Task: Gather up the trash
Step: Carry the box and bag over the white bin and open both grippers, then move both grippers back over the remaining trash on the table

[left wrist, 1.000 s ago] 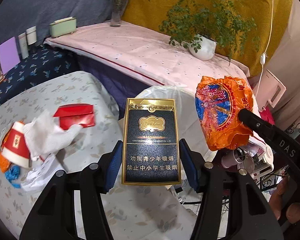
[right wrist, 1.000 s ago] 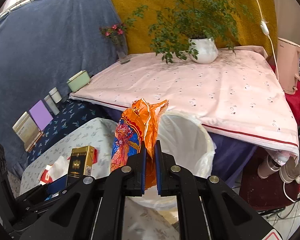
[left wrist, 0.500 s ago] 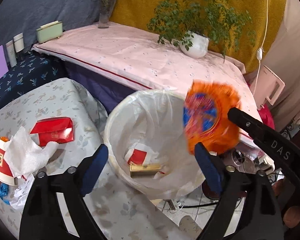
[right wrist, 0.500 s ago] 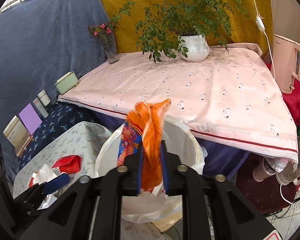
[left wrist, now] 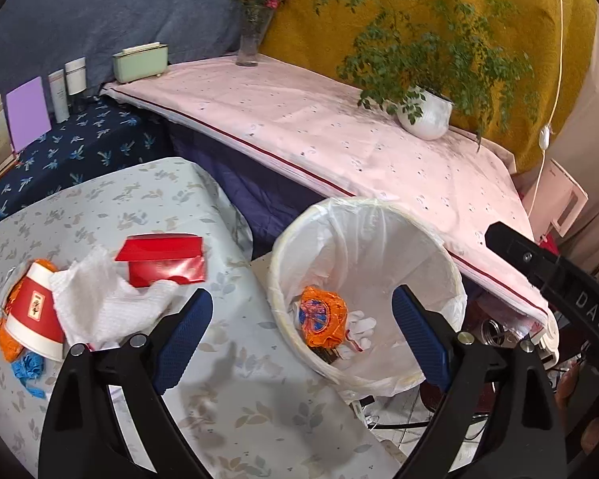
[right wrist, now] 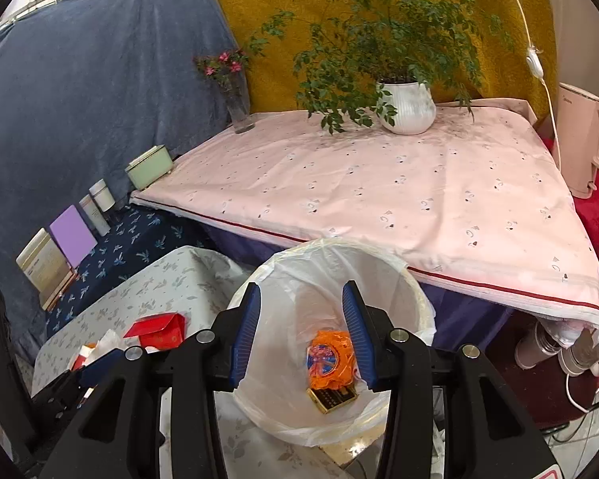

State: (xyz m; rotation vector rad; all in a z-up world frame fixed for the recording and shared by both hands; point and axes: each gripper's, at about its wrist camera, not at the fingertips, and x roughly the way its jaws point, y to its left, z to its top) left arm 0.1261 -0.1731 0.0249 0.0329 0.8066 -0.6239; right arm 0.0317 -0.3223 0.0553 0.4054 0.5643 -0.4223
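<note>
A round bin with a white liner (left wrist: 277,251) (right wrist: 379,251) stands beside the floral table (left wrist: 147,199). Inside it lie a crumpled orange wrapper (left wrist: 319,315) (right wrist: 331,359) and a dark gold-edged cigarette box (right wrist: 333,397). My left gripper (left wrist: 299,307) hangs open and wide over the bin's near rim, holding nothing. My right gripper (right wrist: 301,291) is above the bin with its jaws opening and nothing between them. On the table lie a red packet (left wrist: 163,255) (right wrist: 159,329), a white tissue (left wrist: 100,303), a red and white paper cup (left wrist: 32,315) and a blue scrap (left wrist: 28,367).
Behind the bin a pink-clothed table (right wrist: 379,183) carries a potted plant (right wrist: 407,107), a flower vase (right wrist: 239,107) and a green box (right wrist: 149,167). A pink kettle (right wrist: 587,139) stands at the right. Books and bottles (right wrist: 74,235) line a dark blue cloth at the left.
The left gripper spread and let the cigarette box fall into the bin. The right gripper parted and the orange wrapper dropped in after it.
</note>
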